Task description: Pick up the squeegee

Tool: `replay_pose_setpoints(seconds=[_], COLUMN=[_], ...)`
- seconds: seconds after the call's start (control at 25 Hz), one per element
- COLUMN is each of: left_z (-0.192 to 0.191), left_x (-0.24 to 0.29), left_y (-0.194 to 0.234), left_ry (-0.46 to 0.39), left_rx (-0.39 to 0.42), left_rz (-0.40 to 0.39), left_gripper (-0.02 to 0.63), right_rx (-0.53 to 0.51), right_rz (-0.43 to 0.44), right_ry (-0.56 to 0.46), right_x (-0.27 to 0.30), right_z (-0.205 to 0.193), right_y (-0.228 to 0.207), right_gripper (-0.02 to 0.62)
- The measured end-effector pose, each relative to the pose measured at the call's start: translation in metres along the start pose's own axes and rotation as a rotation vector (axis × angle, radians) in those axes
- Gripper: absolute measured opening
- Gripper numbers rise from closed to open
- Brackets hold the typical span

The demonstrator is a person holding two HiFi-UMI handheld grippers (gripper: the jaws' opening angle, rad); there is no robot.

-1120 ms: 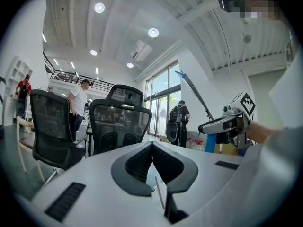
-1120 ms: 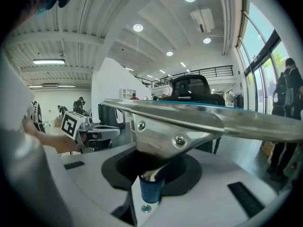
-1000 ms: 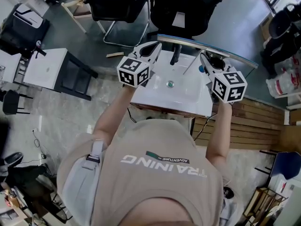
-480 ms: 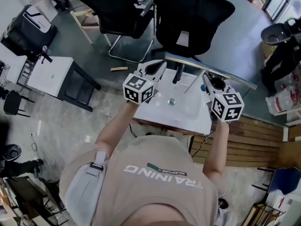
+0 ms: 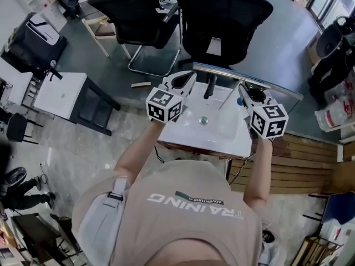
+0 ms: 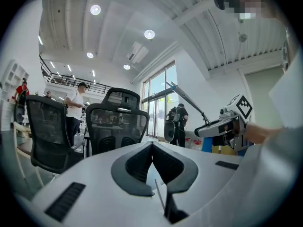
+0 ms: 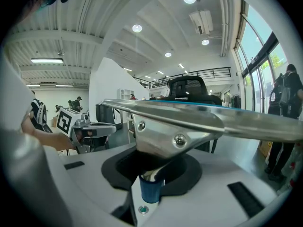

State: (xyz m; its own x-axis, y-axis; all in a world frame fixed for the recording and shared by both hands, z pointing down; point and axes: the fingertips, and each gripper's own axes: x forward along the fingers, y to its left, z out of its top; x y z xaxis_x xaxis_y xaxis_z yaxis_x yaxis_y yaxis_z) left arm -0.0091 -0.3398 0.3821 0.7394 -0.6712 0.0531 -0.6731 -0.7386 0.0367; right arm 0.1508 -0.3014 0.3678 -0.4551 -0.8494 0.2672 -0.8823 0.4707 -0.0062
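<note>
**Squeegee held in the right jaws, over the basin**

Head view: You held both grippers over a white basin with a drain at its middle. The right gripper sat at the basin's right side and carried the squeegee. Its long metal blade ran along the basin's far edge. The left gripper was at the basin's left, near the blade's left end; I could not tell whether they touched. A black faucet stood between the two grippers. Black office chairs stood beyond.

Left gripper view: The left gripper had its jaws met at the tips, with nothing between them. The right gripper showed at the right, with the squeegee slanting up and leftward from it.

Right gripper view: The right gripper had its jaws clamped on the squeegee's blue handle. The squeegee's metal head and blade spanned the frame just above the jaws. The left gripper showed at the left, below the blade.
</note>
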Motion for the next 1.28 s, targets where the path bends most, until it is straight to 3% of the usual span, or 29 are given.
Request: replay_pose_setpoints(seconds=[1.28], left_z=[-0.005], left_x=[-0.003], left_y=[0.004], left_ry=[0.004], left_rx=[-0.011], left_rz=[-0.001], left_gripper=[0.012], right_rx=[-0.004], right_rz=[0.000], right_ry=[0.013], right_x=[0.002], right_z=[-0.005], right_y=[0.004], right_gripper=[0.103])
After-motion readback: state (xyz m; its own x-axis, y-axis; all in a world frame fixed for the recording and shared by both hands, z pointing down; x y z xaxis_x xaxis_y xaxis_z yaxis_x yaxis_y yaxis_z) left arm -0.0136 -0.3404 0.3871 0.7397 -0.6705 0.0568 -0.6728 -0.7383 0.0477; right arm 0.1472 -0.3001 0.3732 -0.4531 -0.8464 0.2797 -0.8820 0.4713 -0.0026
